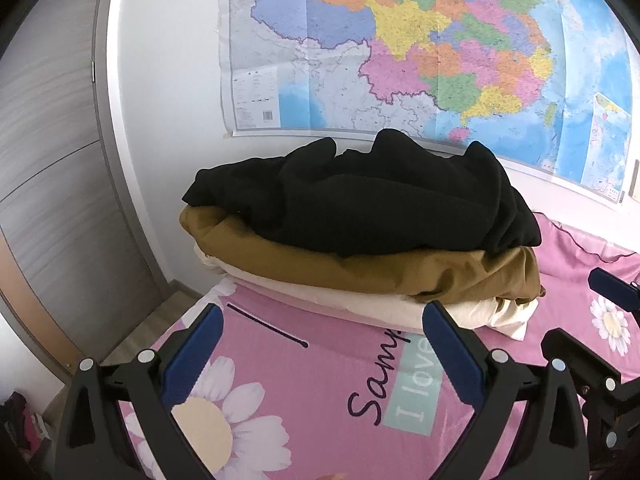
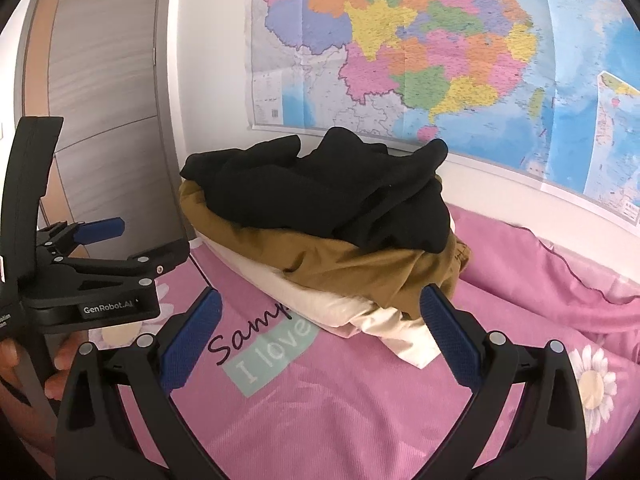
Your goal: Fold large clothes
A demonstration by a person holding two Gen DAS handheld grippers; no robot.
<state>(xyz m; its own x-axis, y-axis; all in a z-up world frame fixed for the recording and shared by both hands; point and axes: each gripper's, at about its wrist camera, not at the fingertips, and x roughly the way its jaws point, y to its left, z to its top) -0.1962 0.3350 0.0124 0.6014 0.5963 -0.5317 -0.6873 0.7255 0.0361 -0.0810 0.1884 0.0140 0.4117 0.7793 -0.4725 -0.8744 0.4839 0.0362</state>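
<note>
Bed (image 1: 320, 400) with pink daisy sheet sits against a white wall carrying a big map (image 1: 420, 48), wood door (image 2: 104, 60) off left. Pile (image 1: 360, 240) sits at the bed's far edge by the wall: black garment (image 2: 320, 192) bunched on top, brown (image 2: 360, 268) under it, cream (image 2: 320, 304) lowest, probably stacked clear of the flat sheet in front. Left gripper (image 1: 320, 344) and right gripper (image 2: 320, 332) hover just short of the pile, jaws apart, holding nothing
</note>
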